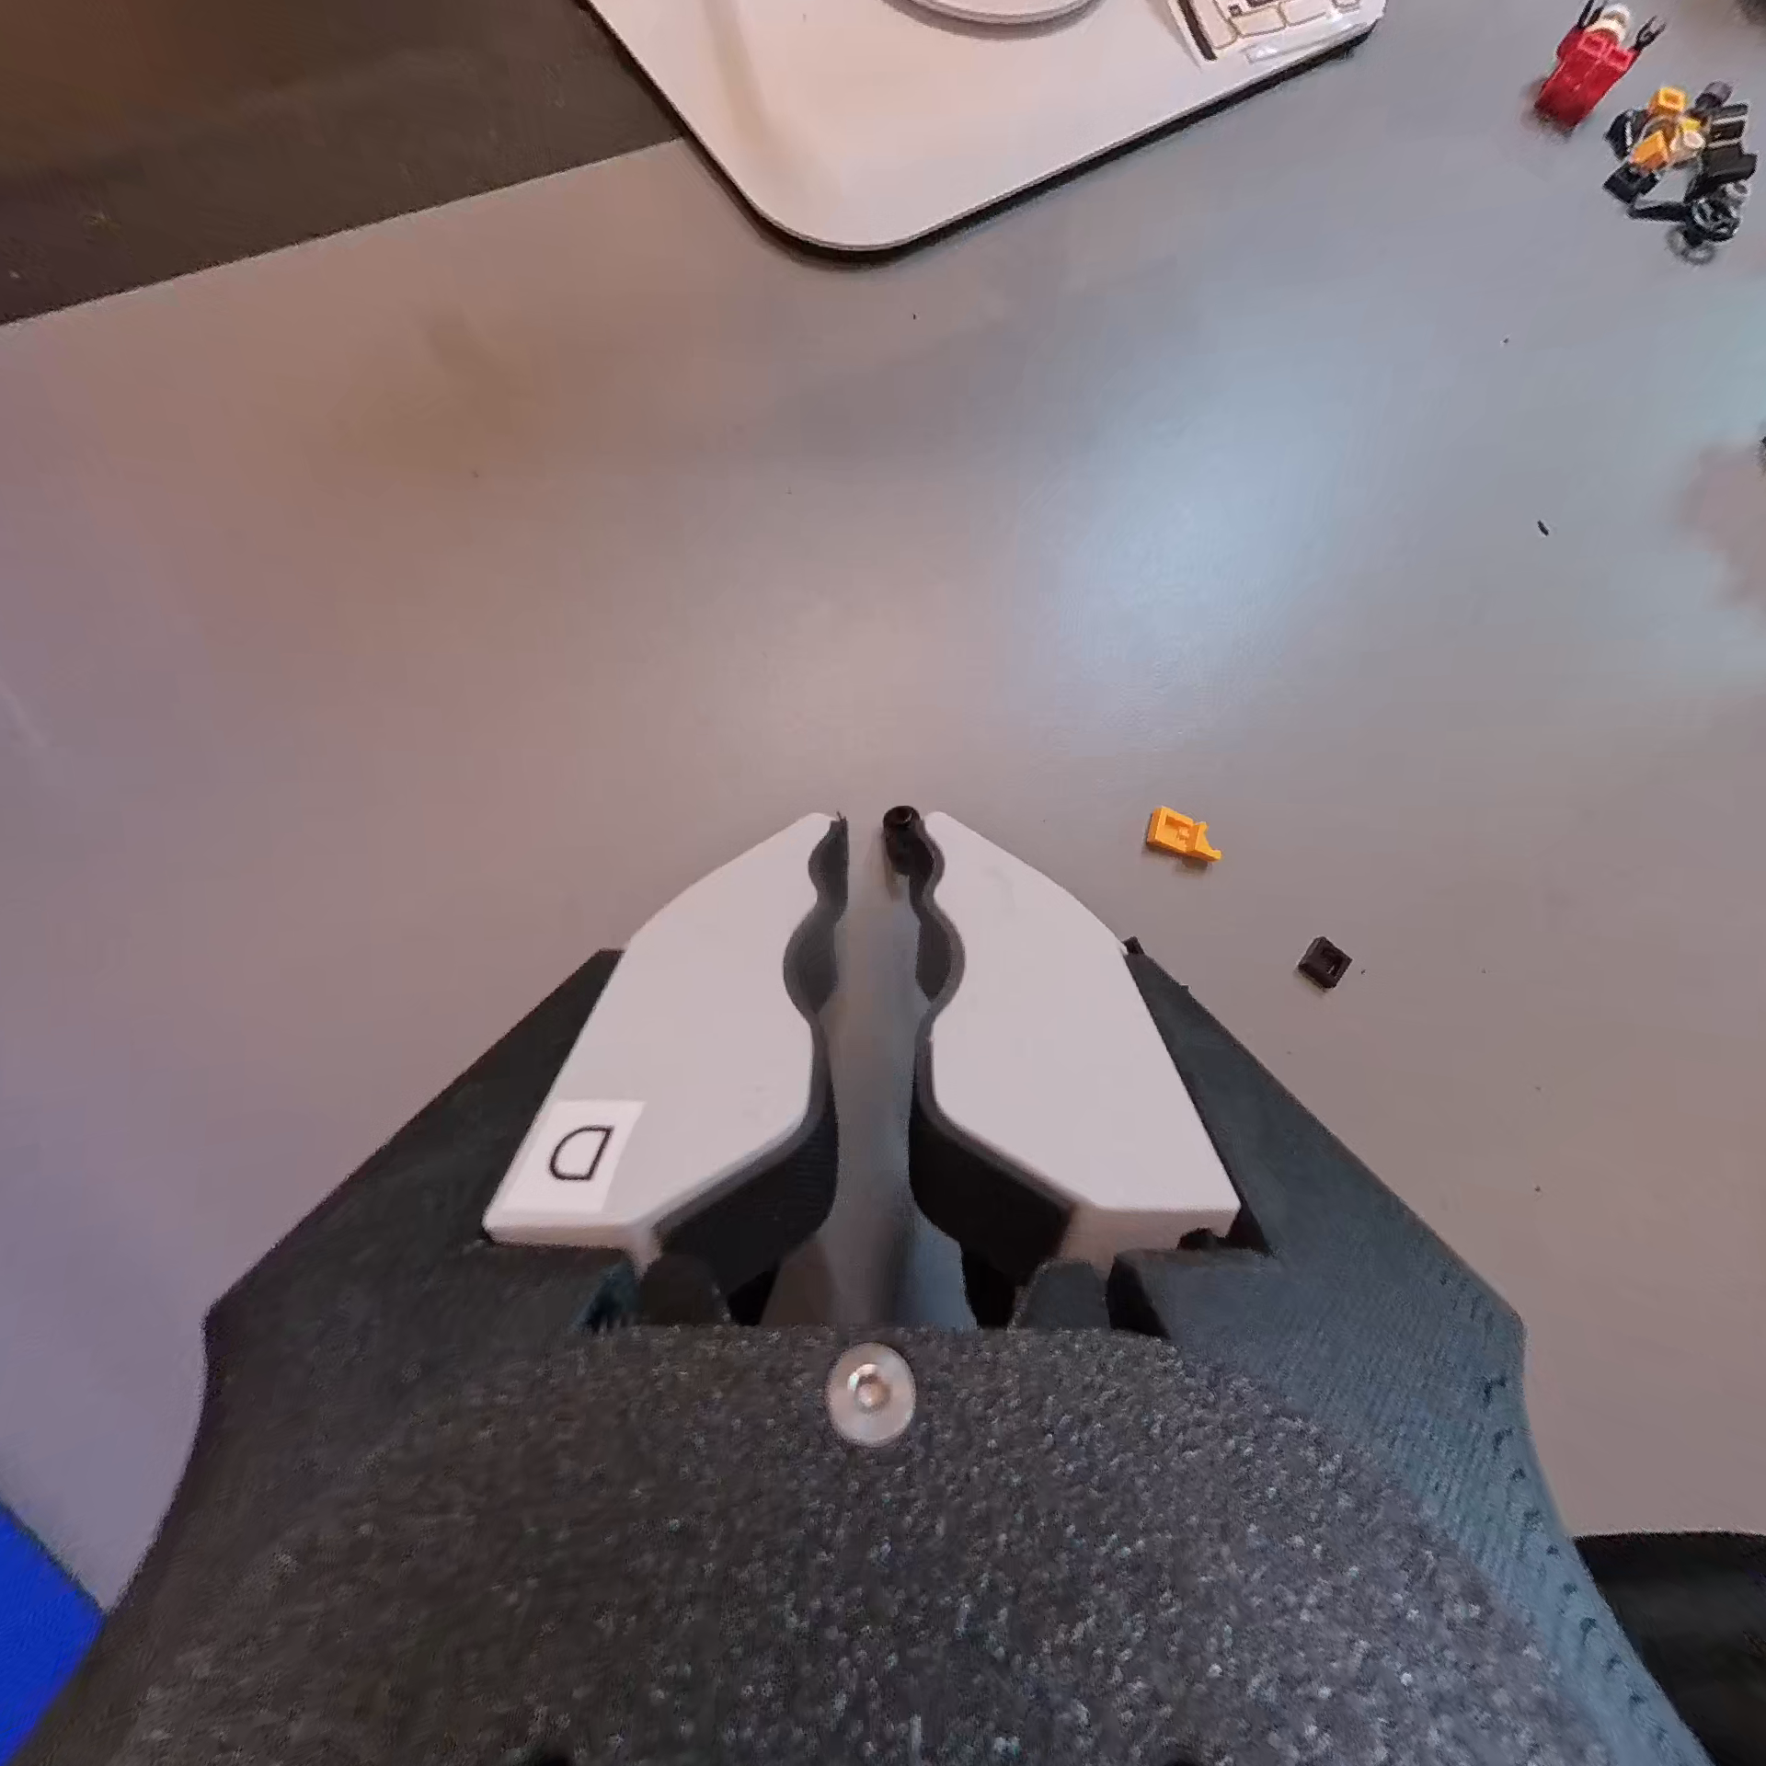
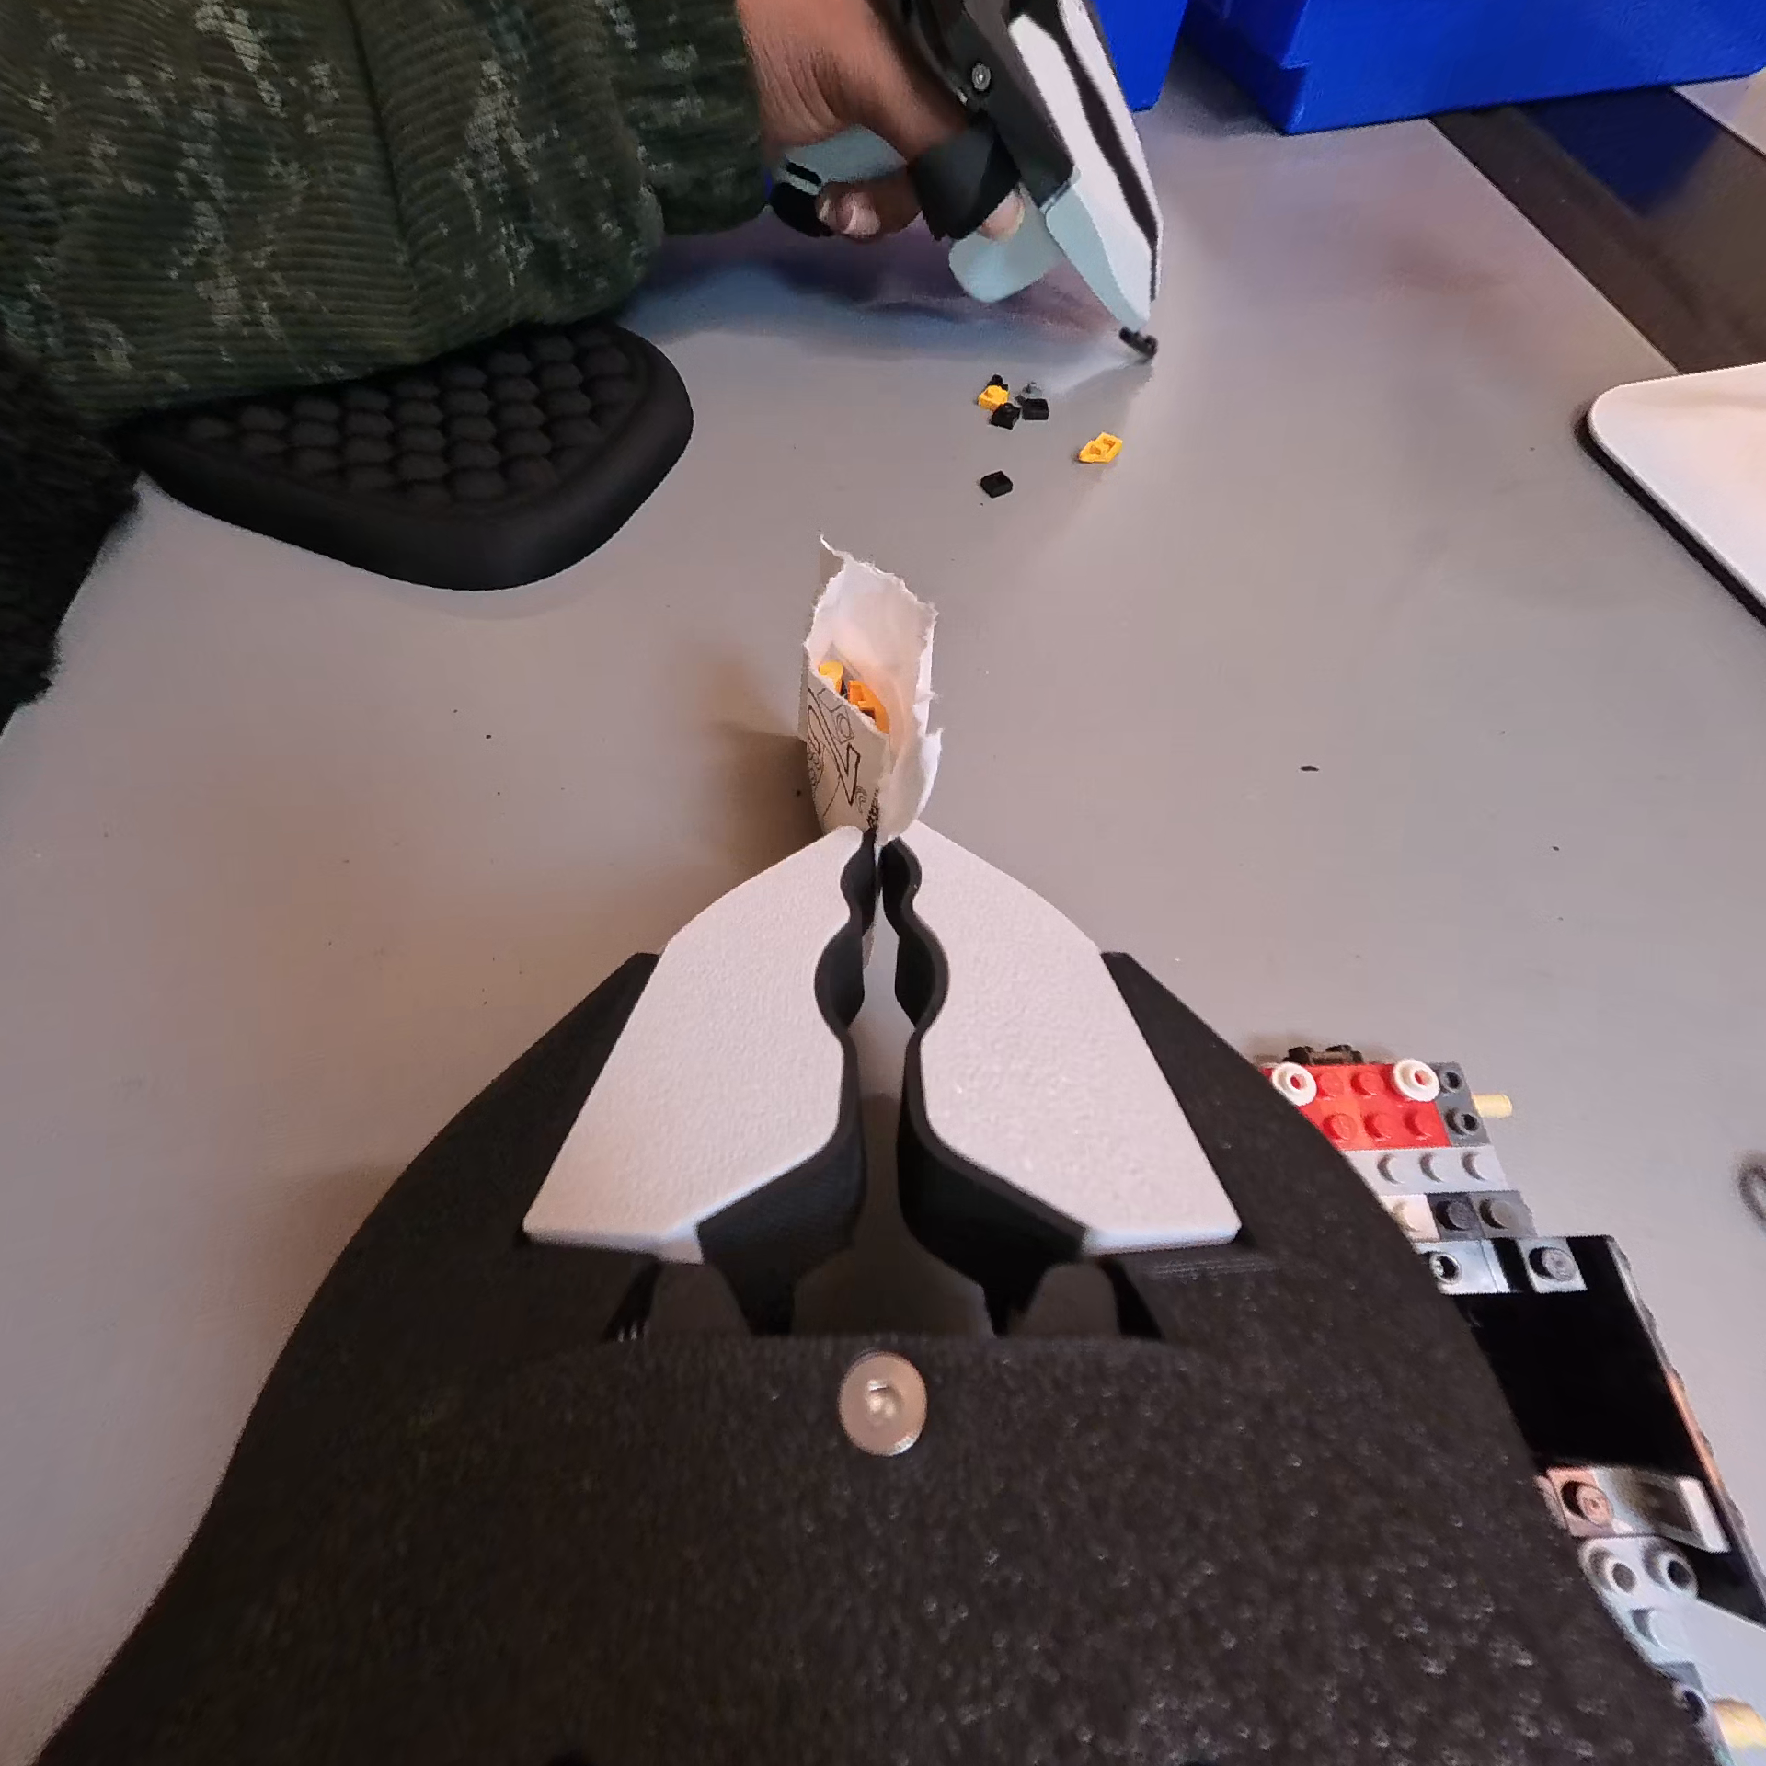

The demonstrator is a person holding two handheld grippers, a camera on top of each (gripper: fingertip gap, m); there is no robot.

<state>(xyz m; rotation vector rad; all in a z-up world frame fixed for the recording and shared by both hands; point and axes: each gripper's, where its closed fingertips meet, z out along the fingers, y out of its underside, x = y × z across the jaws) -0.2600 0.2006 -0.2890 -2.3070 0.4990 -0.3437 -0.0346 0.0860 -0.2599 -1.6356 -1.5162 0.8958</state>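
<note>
Torn paper bag (image 2: 865, 707) clenched in right gripper (image 2: 879, 841); left gripper (image 1: 884, 822) released beside black piece (image 1: 901, 831)

My left hand-held gripper (image 1: 884, 822) has a white sticker (image 1: 578, 1152) with one black character on its seven o'clock finger. The torn paper bag (image 2: 846, 755) pinched in my right hand-held gripper (image 2: 884, 841) bears black print. The printed sheet (image 1: 1252, 19) at one o'clock is too small to read.
</note>
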